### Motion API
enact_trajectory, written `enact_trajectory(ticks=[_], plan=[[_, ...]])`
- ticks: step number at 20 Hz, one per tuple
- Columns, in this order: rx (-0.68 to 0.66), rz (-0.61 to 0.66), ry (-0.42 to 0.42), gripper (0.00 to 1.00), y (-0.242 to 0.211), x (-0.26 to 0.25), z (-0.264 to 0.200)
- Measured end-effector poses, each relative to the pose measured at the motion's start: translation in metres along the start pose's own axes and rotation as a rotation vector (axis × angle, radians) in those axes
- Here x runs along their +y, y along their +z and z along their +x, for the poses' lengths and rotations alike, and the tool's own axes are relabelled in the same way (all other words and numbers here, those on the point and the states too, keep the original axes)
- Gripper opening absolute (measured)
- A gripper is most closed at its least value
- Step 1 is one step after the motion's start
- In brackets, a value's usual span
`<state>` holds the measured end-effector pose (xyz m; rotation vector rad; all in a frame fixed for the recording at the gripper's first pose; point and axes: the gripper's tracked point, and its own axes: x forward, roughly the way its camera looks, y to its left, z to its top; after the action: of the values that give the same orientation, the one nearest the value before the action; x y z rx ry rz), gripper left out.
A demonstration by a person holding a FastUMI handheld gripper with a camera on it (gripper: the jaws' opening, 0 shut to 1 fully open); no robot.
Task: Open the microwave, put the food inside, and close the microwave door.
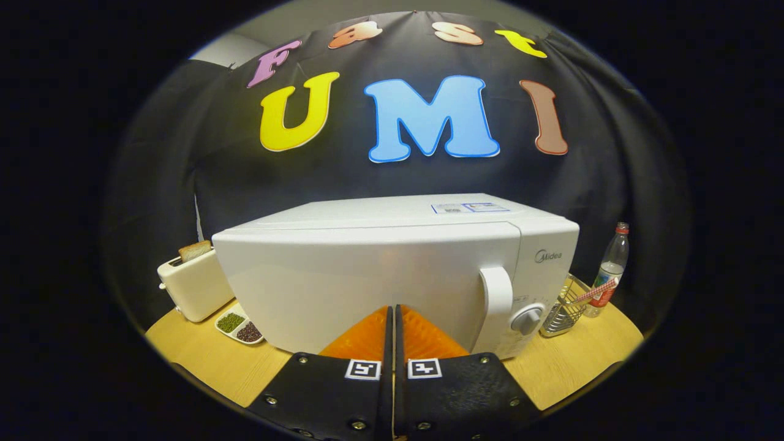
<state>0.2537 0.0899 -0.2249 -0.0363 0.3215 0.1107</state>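
A white microwave (392, 269) stands on the wooden table (208, 355) straight ahead of my fingers, its door closed. The door's white vertical handle (497, 300) is to the right of my fingertips, with a round dial (527, 320) just right of it. My gripper (392, 309) is shut, its two fingers pressed together with nothing between them, and the tips point at the lower middle of the door, close to it. I cannot tell whether the tips touch the door.
A white toaster (193, 285) with a slice of bread (195, 250) stands left of the microwave. A small divided dish (240, 327) of green and dark beans lies in front of it. A wire basket (566, 306) and a plastic bottle (609, 269) stand to the right.
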Motion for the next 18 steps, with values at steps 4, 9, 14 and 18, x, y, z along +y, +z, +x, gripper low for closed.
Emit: enact_trajectory(ticks=[4,9,14,18], plan=[[-0.034,0.006,-0.022,0.02,0.016,-0.003,-0.048],[-0.101,-0.006,-0.040,0.02,0.040,0.000,-0.113],[-0.166,0.002,-0.049,0.02,0.061,0.007,-0.179],[-0.203,0.003,-0.064,0.05,0.067,0.011,-0.223]])
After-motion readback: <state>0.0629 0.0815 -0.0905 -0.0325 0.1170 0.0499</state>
